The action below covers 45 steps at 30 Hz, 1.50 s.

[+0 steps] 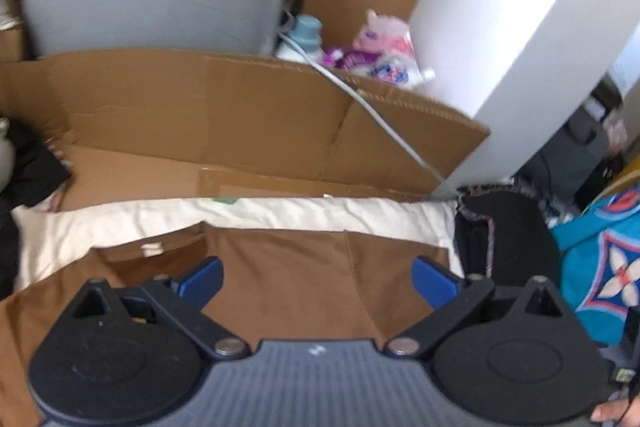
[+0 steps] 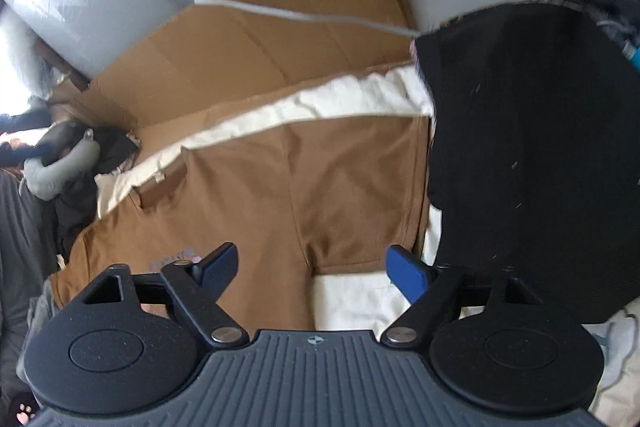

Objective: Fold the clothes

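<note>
brown shirt (image 1: 288, 279) flat beneath both spread jaws

Soft daylight, motion blur, fisheye-warped edges

No legible text in either view. Small grey-blue print on the brown cotton shirt (image 2: 256, 187), near its lower left edge: blurred, unreadable. Blue marks on the pink-and-white plastic packages (image 1: 386, 55) behind the flattened brown cardboard sheet (image 1: 224, 115): too soft to read.
</note>
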### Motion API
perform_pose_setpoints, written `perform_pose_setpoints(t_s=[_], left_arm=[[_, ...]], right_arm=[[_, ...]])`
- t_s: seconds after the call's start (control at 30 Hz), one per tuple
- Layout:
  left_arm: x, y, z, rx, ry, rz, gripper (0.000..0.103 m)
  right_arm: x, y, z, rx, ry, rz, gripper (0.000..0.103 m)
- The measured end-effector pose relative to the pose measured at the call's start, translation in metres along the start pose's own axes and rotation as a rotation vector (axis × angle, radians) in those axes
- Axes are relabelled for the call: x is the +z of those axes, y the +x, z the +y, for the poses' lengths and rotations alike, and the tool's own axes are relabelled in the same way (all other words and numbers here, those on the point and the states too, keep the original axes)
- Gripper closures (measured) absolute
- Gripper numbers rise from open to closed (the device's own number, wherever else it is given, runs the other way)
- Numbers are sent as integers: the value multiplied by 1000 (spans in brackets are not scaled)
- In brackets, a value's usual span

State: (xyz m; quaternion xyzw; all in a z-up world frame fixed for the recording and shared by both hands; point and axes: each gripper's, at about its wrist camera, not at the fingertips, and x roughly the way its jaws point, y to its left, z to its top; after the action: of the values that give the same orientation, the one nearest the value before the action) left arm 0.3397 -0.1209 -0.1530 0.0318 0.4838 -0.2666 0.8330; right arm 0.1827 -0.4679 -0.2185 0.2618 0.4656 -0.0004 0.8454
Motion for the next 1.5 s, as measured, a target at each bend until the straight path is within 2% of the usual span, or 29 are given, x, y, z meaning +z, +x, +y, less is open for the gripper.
perform_pose_setpoints(t_s=[0.1,0.23,0.3,0.4,0.5,0.6,0.73,0.8,0.93,1.03,1.1,1.17,1.2,1.23,1.27,1.33,1.4,1.5], left_arm=[[-5,42,-10,-28,54,38,6],[-13,77,-28,-62,126,77,11],[-24,90,-33,-93,113,86,11],[-49,112,-41,-131,88,105,15],[-77,133,-50,-166,106,144,25],[-104,146,-56,-191,138,174,35],[-132,151,-53,-219,116,195,47],[-144,153,-51,-236,98,206,53],[-167,155,-43,-221,93,257,75],[-181,156,-37,-200,102,290,80],[-188,157,-31,-181,111,303,88],[-190,158,-25,-159,108,310,100],[-190,158,-22,-147,107,314,101],[-191,159,-20,-143,104,316,101],[-191,159,-18,-143,102,317,101],[-192,159,-16,-142,101,317,100],[-193,158,-14,-142,106,316,100],[-193,158,-13,-145,98,314,100]], right_arm=[[-14,21,-8,25,23,-11,19],[-34,46,-20,56,60,-26,21],[-42,57,-30,70,87,-32,23],[-55,70,-42,91,104,-32,32],[-69,80,-51,142,83,9,34],[-82,88,-56,211,31,89,37],[-95,97,-59,258,-3,174,53],[-100,101,-60,294,7,206,53],[-110,114,-56,353,23,266,53],[-115,126,-53,396,47,297,54],[-116,131,-52,418,67,305,54],[-115,135,-51,434,83,312,54],[-115,135,-52,449,103,319,54],[-114,135,-52,471,122,327,67],[-113,134,-52,494,132,333,84],[-111,128,-53,536,148,327,88],[-108,119,-55,571,161,309,100],[-105,112,-62,583,190,288,101]])
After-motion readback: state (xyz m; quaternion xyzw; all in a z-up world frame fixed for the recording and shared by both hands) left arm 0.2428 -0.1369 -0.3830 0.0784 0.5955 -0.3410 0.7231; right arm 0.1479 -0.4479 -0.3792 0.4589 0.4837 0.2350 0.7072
